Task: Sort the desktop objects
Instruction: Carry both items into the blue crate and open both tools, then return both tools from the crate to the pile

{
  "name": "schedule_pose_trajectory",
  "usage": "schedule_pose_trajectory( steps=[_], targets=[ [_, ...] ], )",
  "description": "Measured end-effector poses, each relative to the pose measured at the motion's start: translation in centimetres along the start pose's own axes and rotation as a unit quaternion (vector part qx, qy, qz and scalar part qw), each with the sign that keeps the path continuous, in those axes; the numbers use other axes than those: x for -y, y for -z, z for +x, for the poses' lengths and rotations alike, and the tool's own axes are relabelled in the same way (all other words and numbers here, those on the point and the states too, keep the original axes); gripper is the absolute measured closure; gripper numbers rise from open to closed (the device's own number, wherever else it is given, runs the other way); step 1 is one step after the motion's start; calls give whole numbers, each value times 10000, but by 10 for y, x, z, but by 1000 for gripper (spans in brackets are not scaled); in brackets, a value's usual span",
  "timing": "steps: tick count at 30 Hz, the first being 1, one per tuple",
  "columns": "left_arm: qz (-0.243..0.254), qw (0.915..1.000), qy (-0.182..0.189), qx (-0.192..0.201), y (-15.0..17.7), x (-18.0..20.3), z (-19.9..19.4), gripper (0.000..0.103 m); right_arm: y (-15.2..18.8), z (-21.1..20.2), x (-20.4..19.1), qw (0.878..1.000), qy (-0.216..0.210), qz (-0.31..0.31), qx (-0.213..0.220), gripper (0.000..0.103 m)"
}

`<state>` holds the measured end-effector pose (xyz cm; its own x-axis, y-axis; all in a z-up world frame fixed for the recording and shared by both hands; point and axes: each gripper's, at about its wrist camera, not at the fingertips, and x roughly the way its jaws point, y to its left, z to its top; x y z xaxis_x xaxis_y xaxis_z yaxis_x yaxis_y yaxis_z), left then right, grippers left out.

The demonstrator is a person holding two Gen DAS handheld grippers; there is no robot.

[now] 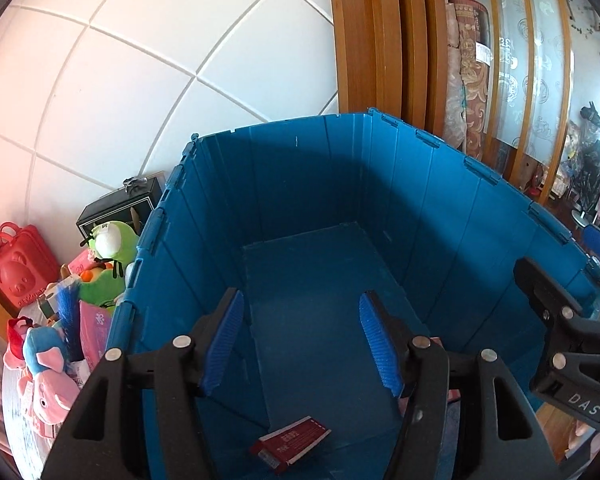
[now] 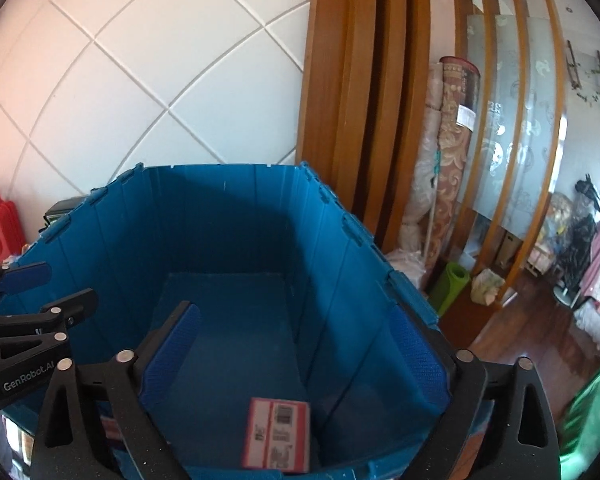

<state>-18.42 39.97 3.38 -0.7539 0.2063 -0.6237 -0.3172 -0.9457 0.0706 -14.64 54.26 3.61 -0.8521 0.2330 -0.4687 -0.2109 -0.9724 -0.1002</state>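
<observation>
We hold both grippers over the blue crate (image 1: 300,184), and the left gripper (image 1: 302,340) has its jaws apart with nothing between them. The right gripper (image 2: 296,364) has its jaws spread wide and empty too. A small red-and-white box (image 1: 290,442) lies on the crate floor near the front wall, and soft toys (image 1: 100,256) sit just outside the crate's left wall.

Both the left gripper (image 1: 302,340) and the right gripper (image 2: 296,360) are black plastic with silver rivets and ribbed blue pads (image 1: 228,344) — white lettering marks their sides.
</observation>
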Motion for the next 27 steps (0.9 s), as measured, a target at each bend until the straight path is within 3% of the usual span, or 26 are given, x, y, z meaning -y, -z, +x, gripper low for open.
schedule_pose_trajectory(
  steps=[7,12,17,20,27],
  targets=[
    [-142,9989,-136,432,14,-22,-41,43,3,-27,-11,9996,-182,-114,175,0],
    [-308,9958,-483,719,34,-58,-76,43,4,-50,-36,9972,-608,-123,416,0],
    [-499,9912,-931,803,66,-109,-106,41,4,-79,-78,9896,-1245,-180,703,0],
    [-577,9868,-1265,828,90,-145,-124,34,5,-101,-110,9821,-1605,-257,947,0],
    [-968,9742,-1966,540,153,-240,-148,33,9,-133,-193,9629,-2395,-452,1155,0]
  ],
)
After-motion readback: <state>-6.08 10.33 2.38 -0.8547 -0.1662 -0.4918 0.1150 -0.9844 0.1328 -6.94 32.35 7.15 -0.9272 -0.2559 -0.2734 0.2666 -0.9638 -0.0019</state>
